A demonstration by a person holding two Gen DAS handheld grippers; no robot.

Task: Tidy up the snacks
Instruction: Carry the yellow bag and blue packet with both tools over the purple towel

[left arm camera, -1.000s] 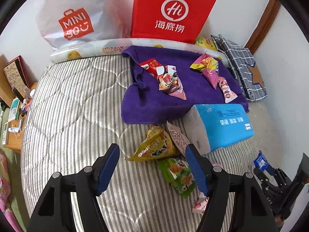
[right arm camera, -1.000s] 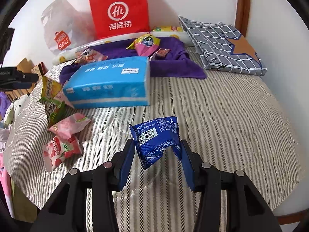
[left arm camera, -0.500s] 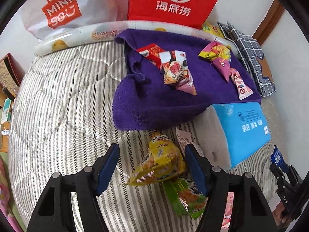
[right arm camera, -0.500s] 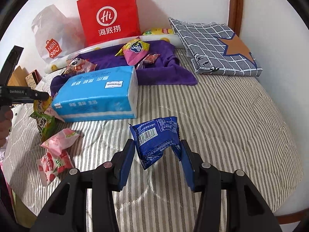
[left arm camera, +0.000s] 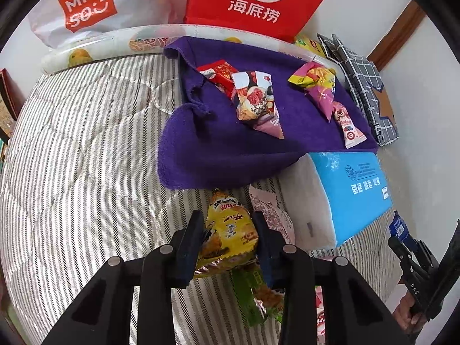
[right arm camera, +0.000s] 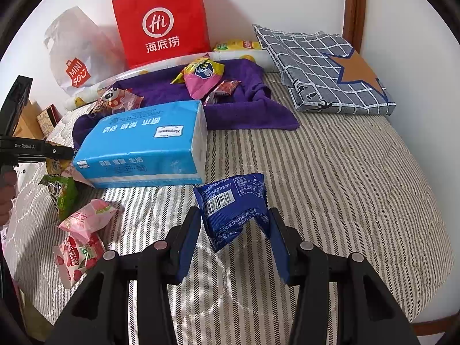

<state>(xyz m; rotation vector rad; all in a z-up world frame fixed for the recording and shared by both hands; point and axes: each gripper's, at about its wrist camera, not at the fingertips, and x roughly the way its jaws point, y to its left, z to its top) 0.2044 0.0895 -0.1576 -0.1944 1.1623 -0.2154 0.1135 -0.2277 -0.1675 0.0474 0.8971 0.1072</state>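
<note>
My left gripper (left arm camera: 228,233) is shut on a yellow snack packet (left arm camera: 228,237) low over the striped bed, just in front of the purple towel (left arm camera: 221,155). A green packet (left arm camera: 253,296) lies under it. Several snacks lie on the towel, among them a red packet (left arm camera: 220,74), a pink-and-white packet (left arm camera: 254,97) and a yellow-pink packet (left arm camera: 314,83). My right gripper (right arm camera: 234,230) is shut on a blue snack packet (right arm camera: 233,204) above the bed. In the right wrist view the left gripper (right arm camera: 37,151) shows at the left edge, over the green packet (right arm camera: 61,194) and two pink packets (right arm camera: 83,221).
A blue tissue pack (right arm camera: 149,143) lies between the loose snacks and the towel. A red paper bag (right arm camera: 161,20) and a white plastic bag (right arm camera: 77,54) stand against the back wall. A folded checked cloth (right arm camera: 319,72) lies at the back right. A person's hand (right arm camera: 5,192) holds the left gripper.
My left gripper moved down and forward over the yellow packet, then its jaws shut on it. The right gripper has kept still with the blue packet in it.
</note>
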